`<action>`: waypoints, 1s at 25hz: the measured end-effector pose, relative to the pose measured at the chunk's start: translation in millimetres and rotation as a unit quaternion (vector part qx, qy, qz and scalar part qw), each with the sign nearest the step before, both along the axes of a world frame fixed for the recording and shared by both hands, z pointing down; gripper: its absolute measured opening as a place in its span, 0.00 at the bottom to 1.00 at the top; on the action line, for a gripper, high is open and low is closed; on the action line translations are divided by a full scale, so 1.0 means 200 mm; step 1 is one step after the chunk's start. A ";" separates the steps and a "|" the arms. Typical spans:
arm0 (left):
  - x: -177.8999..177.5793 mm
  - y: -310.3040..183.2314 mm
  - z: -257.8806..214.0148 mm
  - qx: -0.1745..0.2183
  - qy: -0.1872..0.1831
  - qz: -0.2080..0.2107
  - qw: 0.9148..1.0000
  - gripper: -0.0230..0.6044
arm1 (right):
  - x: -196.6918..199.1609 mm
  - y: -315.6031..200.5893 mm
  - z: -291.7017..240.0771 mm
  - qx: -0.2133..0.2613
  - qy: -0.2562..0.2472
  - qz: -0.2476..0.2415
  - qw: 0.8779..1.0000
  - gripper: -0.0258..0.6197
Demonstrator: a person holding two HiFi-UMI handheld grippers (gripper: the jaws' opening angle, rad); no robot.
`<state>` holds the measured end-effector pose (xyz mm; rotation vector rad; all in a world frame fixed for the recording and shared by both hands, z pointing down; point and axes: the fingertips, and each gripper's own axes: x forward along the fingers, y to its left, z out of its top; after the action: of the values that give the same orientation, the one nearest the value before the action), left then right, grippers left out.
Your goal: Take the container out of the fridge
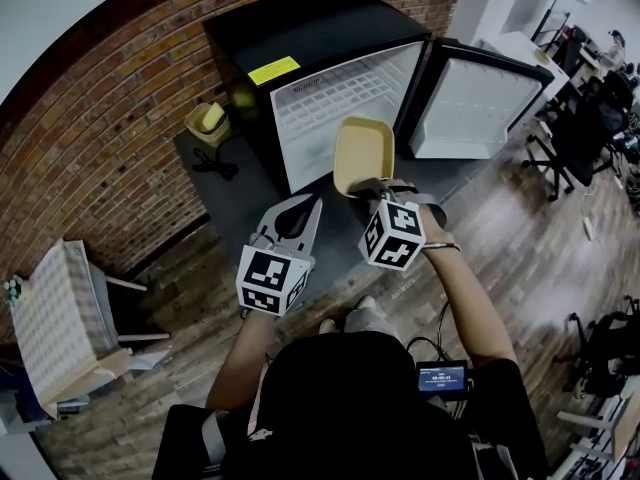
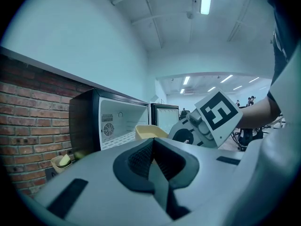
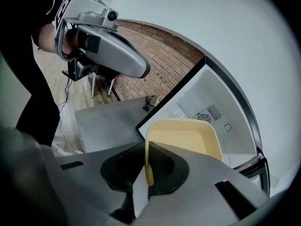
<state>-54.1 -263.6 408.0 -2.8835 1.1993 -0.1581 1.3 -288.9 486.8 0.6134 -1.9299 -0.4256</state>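
So there's one black mini fridge [image 1: 300, 28] backed up against the brick wall [image 1: 90, 138], with its single door [image 1: 470, 98] swung wide open to the right. That leaves the whole front of the white inside open, and I can see one wire shelf in there. The fridge sits on a low dark grey table [image 1: 240, 203], which has a bare strip running along in front of the opening and more room off to the left.

One yellow container [image 1: 362, 153] is out of the fridge, held in the air just in front of the opening's lower edge. It's tipped up on end so you look right into it, and all that shows inside is plain yellow.

There are two grippers. The right gripper [image 1: 368, 186] has its fingers [image 3: 162, 164] pinched on the container's near rim, with the wall of it sandwiched between the pads. The left gripper [image 1: 310, 208] hangs just beside it, over the table's front edge, fingers [image 2: 136, 161] pressed together with nothing in them.

The smallest thing is one tan bowl [image 1: 207, 120] on the table left of the fridge. It has something yellowish in it, but I can't tell what.
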 end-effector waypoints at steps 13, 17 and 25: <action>0.13 0.06 -0.03 0.005 0.001 0.020 1.000 0.06 | 0.11 0.10 -0.02 -0.005 -0.013 0.022 1.000 0.12; 0.19 0.10 -0.05 0.004 0.002 0.024 1.000 0.06 | 0.17 0.16 -0.02 -0.012 -0.015 0.027 0.999 0.12; 0.28 0.23 -0.05 -0.003 0.010 0.022 1.000 0.06 | 0.25 0.33 -0.02 -0.020 -0.011 0.023 0.999 0.12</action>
<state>1.4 -217.1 397.1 -2.9200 1.1402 -0.1322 50.4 -223.8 483.8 0.6371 -1.9371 -0.3517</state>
